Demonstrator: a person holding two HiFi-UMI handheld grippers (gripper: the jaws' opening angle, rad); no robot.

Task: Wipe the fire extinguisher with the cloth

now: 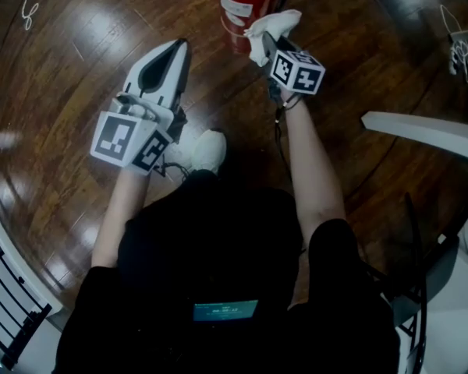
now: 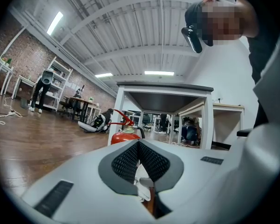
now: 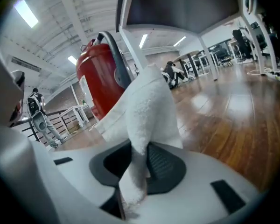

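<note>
A red fire extinguisher [image 1: 246, 2] stands upright on the wooden floor at the top of the head view. My right gripper [image 1: 274, 49] is shut on a white cloth [image 1: 269, 29], whose bunched end lies against the extinguisher's lower right side. In the right gripper view the cloth [image 3: 147, 120] rises from between the jaws of the right gripper [image 3: 139, 160], with the extinguisher [image 3: 100, 78] close behind it. My left gripper [image 1: 174, 49] hovers left of the extinguisher, shut and holding nothing. In its own view the left gripper [image 2: 139, 144] points at the extinguisher [image 2: 126, 135], a short way off.
A white table [image 2: 164, 88] stands behind the extinguisher. A white curved part [image 1: 421, 131] and a dark chair frame [image 1: 413, 287] sit at my right. A black railing [image 1: 8, 302] is at the lower left. My white shoe [image 1: 204, 150] is below the grippers. Cables [image 1: 27, 6] lie far left.
</note>
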